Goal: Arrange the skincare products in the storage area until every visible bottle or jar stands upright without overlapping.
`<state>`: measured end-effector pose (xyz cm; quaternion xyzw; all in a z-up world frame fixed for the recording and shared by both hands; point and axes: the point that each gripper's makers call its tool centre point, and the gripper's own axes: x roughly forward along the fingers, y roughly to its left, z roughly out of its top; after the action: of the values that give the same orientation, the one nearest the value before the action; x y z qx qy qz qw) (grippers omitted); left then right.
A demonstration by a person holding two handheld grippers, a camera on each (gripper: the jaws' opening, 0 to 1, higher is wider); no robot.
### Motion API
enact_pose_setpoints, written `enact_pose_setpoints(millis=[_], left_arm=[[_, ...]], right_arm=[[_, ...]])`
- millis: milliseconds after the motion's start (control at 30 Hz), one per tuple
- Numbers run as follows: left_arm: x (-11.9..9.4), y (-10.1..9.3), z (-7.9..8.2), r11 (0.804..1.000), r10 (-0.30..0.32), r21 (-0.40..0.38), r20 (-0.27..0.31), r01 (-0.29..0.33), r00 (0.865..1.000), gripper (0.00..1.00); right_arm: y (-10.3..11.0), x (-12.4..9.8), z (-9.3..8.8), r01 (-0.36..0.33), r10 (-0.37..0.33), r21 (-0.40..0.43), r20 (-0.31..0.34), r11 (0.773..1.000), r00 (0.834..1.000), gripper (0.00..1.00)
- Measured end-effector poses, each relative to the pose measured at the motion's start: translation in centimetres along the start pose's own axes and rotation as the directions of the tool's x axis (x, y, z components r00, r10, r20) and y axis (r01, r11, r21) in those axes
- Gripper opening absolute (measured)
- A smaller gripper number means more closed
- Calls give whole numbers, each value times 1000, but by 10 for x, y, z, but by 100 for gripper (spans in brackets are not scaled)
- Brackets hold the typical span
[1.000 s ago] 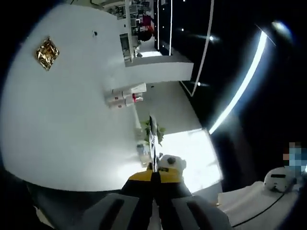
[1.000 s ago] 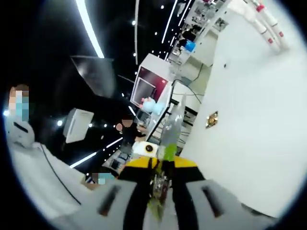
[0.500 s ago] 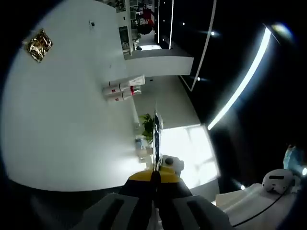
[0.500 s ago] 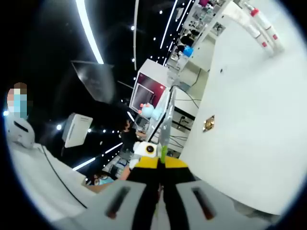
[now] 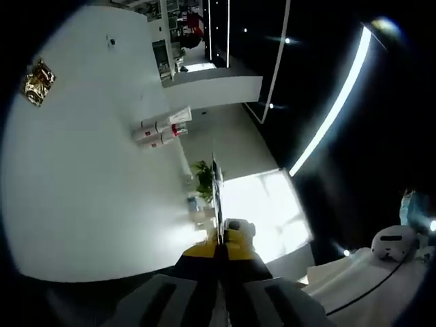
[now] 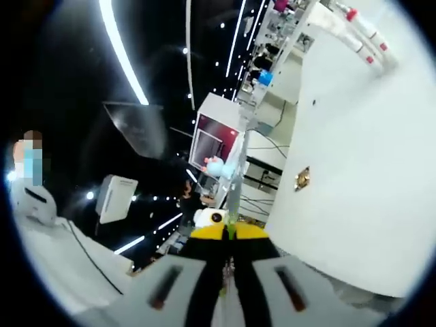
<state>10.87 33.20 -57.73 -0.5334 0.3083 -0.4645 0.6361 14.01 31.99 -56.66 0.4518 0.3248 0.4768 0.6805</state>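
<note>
Both views are rolled sideways. In the left gripper view a white table [image 5: 82, 191] takes up the left side, and three white bottles with red caps [image 5: 160, 129] lie close together at its far edge, far from my left gripper [image 5: 216, 170]. Its jaws are pressed together into one thin line with nothing between them. In the right gripper view the same table [image 6: 368, 191] is on the right, with the white bottles [image 6: 364, 30] at the top right. My right gripper [image 6: 236, 170] is shut on nothing and points off the table.
A crumpled gold wrapper [image 5: 37, 82] lies alone on the table, also seen as the gold wrapper [image 6: 302, 178]. A potted plant [image 5: 203, 178] stands past the table edge. Dark room with bright ceiling strips [image 5: 327, 116], a red-fronted display stand [image 6: 214, 133], and a white cloth-covered surface [image 5: 368, 279].
Both cameras have drifted a little, so the table and bottles sit slightly elsewhere in each view. Both grippers stay shut. Nothing on the table has moved.
</note>
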Motion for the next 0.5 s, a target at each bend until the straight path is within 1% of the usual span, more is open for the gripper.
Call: enact_pose_setpoints(millis=[33, 67, 100, 133, 167, 200, 233, 267, 300, 333, 400, 433, 500], left_arm=[[2, 1, -6, 1000, 15, 17, -36, -15, 999, 1], [4, 5, -14, 998, 47, 37, -81, -44, 996, 1], [5, 6, -16, 998, 60, 37, -91, -56, 994, 1], [9, 1, -14, 999, 35, 35, -81, -32, 996, 2], [8, -3, -11, 1000, 15, 16, -55, -14, 998, 2], [8, -4, -10, 1000, 11, 12, -51, -11, 999, 2], [7, 3, -8, 999, 48, 15, -35, -48, 998, 2], [7, 2, -6, 999, 48, 19, -20, -47, 999, 2], [7, -1, -4, 1000, 31, 4, -8, -31, 999, 3], [6, -2, -3, 1000, 30, 1, 3, -30, 1000, 3], [6, 1, 8, 999, 41, -6, 62, -41, 997, 14], [6, -3, 10, 1000, 28, -15, 79, -26, 997, 18], [6, -7, 13, 1000, 10, -18, 90, -8, 996, 16]], right_arm=[[2, 1, 12, -9, 8, 15, 58, 1000, 998, 17], [3, 1, 16, -18, 16, 27, 73, 999, 997, 19], [5, 1, 17, -25, 22, 43, 63, 999, 998, 8], [1, 0, 12, 3, -3, -20, 12, 1000, 1000, 4], [-2, 2, 20, 26, -22, -72, 52, 997, 998, 4], [3, 2, 18, 2, 0, -46, 38, 999, 999, 3], [7, 3, 19, -15, 16, -40, 34, 999, 999, 3], [6, 4, 21, -7, 11, -77, 46, 997, 999, 3], [7, 4, 21, -14, 17, -67, 45, 998, 999, 2], [9, 5, 22, -21, 24, -68, 49, 997, 999, 2], [10, 7, 22, -11, 16, -93, 51, 996, 999, 2], [12, 9, 19, -20, 24, -101, 38, 995, 999, 2], [14, 11, 13, -30, 32, -106, 15, 994, 999, 2]])
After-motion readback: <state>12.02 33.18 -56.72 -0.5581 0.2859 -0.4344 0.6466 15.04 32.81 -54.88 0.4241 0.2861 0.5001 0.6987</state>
